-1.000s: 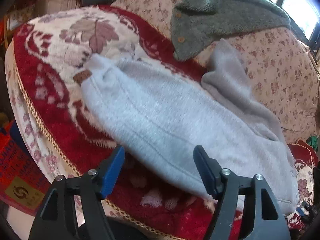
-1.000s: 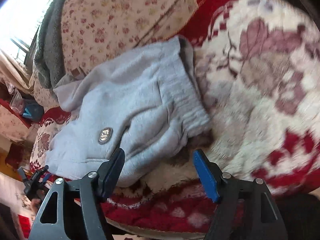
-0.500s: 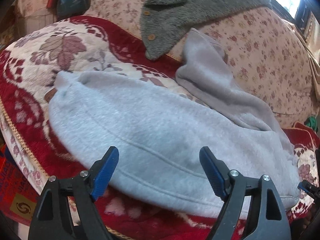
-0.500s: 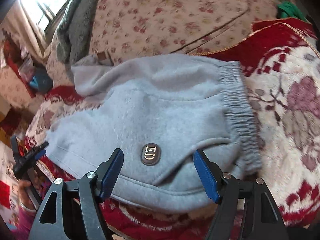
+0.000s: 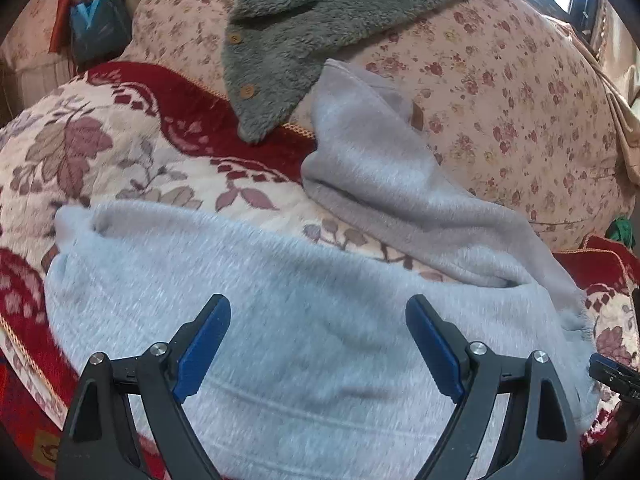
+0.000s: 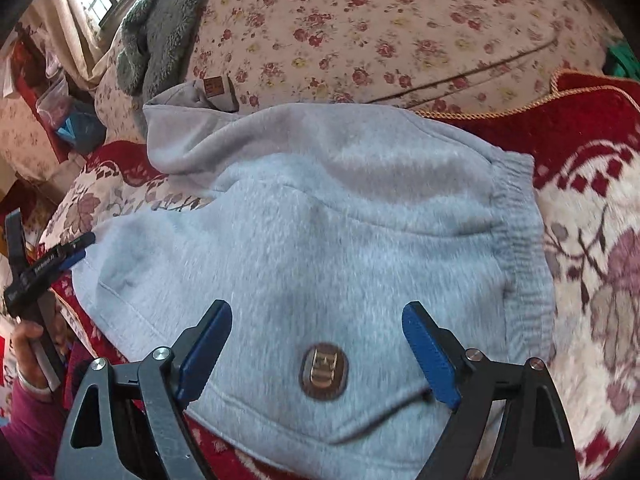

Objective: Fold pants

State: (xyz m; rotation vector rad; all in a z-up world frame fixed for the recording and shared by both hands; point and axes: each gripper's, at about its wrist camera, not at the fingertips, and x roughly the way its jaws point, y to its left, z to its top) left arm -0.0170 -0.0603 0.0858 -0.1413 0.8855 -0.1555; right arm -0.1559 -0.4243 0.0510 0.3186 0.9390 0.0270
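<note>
Light grey fleece pants (image 5: 288,312) lie spread on a red and cream floral blanket (image 5: 132,168). One leg (image 5: 372,168) runs up against the flowered cushion. In the right wrist view the pants (image 6: 320,232) show a ribbed waistband (image 6: 520,232) at the right and a brown round badge (image 6: 324,368) near the front edge. My left gripper (image 5: 318,344) is open and empty, just above the near leg. My right gripper (image 6: 316,344) is open and empty, over the badge area. The left gripper also shows at the left edge of the right wrist view (image 6: 52,264).
A dark grey fleece jacket (image 5: 304,28) with buttons hangs over the flowered cushion (image 5: 520,100) behind the pants. A blue bag (image 5: 92,24) stands at the far left. The blanket's front edge drops off near my grippers. A window is at the back.
Both grippers have moved forward over the pants and closer to the fabric. Both stay open. The pants have not moved.
</note>
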